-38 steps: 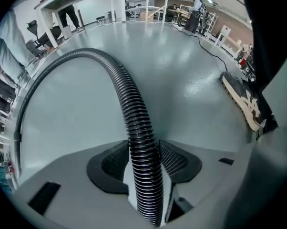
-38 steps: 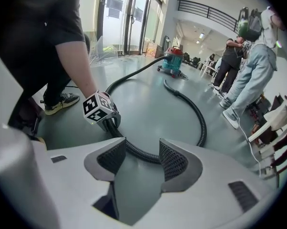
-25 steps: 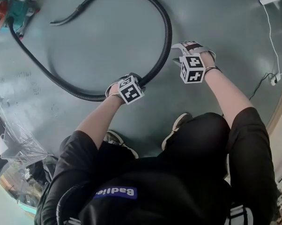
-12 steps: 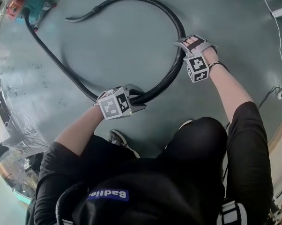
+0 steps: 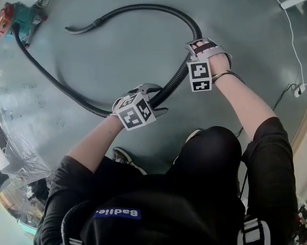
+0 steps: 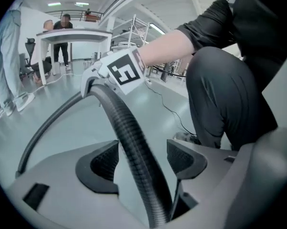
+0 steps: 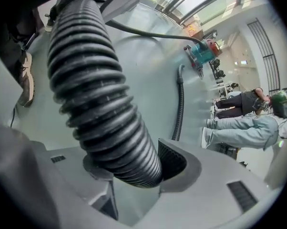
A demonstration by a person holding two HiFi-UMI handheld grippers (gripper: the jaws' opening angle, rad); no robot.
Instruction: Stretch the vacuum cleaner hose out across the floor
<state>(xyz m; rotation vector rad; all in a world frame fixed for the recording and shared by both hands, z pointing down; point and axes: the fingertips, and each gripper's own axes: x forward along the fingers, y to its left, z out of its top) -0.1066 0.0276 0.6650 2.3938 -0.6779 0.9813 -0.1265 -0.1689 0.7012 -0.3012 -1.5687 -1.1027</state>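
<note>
L gripper (image 6: 143, 159): hose (image 6: 122, 120) is passed btw the pads (image 6: 103, 162), w/ a gap left on each side. Jaws have just been opening; nothing is pinched.

R gripper (image 7: 134, 168): hose is clamped and pressed against one of its pads; the other is hidden behind it. Jaws have just been closing.

Btw the grippers the hose is held off the floor (image 5: 118, 65). Its long axis is bent: from vac (image 5: 16, 19) at top left down to L, up to R, then arced back, free end pointed left.

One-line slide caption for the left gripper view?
Left hand-held gripper, jaws just opening, black corrugated vacuum hose running loose between them.
</note>
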